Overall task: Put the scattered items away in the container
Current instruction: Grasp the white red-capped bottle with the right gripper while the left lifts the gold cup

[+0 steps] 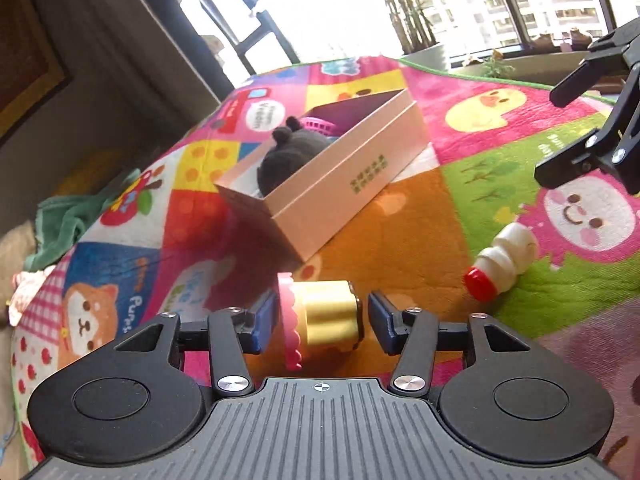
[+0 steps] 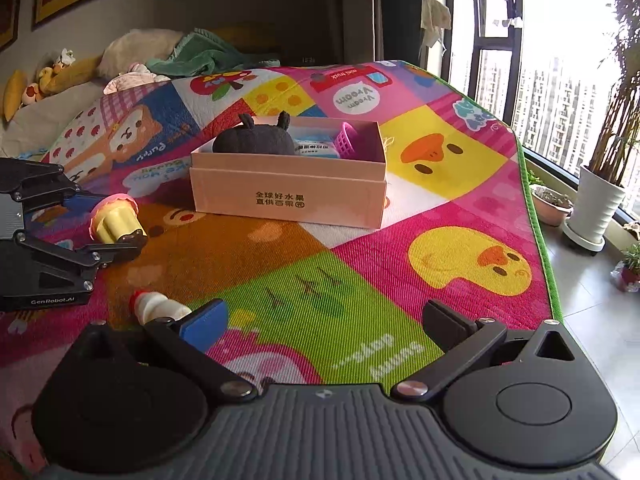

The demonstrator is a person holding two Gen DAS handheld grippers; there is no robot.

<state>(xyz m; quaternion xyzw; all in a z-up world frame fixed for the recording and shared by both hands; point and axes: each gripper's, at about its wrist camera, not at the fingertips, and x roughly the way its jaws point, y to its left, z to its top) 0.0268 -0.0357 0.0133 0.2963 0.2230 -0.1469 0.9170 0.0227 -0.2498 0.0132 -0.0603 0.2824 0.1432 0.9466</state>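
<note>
**Toy cupcake sits between the left fingers**

The left gripper [image 1: 322,322] has a yellow toy cupcake with pink frosting [image 1: 320,320] lying sideways between its blue pads; small gaps show, so it is not squeezed. The right gripper [image 2: 324,320] is wide open and holds nothing. A white bottle with a red cap [image 1: 500,258] lies nearer it. Straight ahead stands the pink cardboard box [image 1: 340,196], nothing blocking.

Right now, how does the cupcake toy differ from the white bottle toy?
The cupcake toy is yellow with a pink scalloped top; the white bottle toy is white with a red cap. The cupcake toy sits between the fingers of the left tool, with small gaps to both pads; the bottle lies free beside the right tool, which is open. Both lie on their sides on the play mat, outside the box.
</note>
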